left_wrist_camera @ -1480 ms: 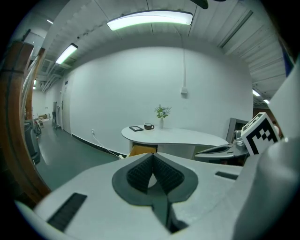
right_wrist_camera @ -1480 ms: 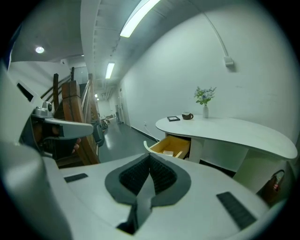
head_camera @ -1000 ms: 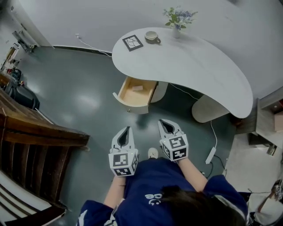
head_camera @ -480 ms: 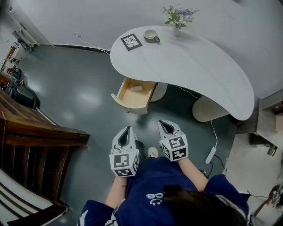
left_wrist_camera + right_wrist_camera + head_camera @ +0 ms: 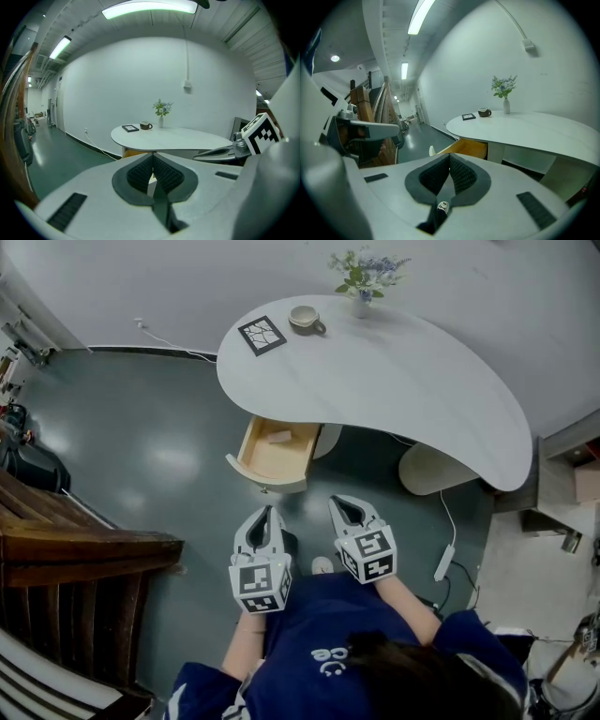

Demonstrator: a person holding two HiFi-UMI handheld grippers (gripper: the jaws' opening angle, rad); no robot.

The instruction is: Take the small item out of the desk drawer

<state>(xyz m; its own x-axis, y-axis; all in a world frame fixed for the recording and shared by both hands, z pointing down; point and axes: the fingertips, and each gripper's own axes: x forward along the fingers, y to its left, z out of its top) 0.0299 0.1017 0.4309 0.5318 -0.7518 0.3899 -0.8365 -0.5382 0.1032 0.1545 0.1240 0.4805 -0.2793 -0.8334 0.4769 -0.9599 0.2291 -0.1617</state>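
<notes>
**A:** What has changed since a second ago?

**B:** The desk (image 5: 394, 381) and its drawer (image 5: 275, 454) have slid a little to the left in the head view. The wooden furniture (image 5: 84, 549) at the left edge sits lower. The person seems to have turned or stepped slightly, while the two grippers hold much the same place in front of the body.

**A:** How far along is the job?

**B:** Only the first part looks done. The drawer stands pulled out under the desk's left end, with its wooden inside open to view. The item (image 5: 279, 436), a small pale block, lies on the drawer floor near the back, untouched.

**A:** And the grippers?

**B:** The left gripper (image 5: 268, 513) has its jaws together with nothing between them, and its own view shows the ribbed pads meeting. The right gripper (image 5: 341, 505) is the same, closed and empty. Both hang over the floor (image 5: 169, 456), well apart from the drawer and pointing toward it.

**A:** What is left?

**B:** Nearly all of it, it seems. One gripper has to come up to the drawer, spread its jaws, go down over the item, close on it and lift it clear. The approach is not yet made.

**A:** Anything in the way?

**B:** The cup (image 5: 302, 318), card (image 5: 262, 335) and vase (image 5: 361, 282) stand on the desktop, away from the drawer. The desk's edge runs near the item, so the reach probably has to come in from the front.
</notes>
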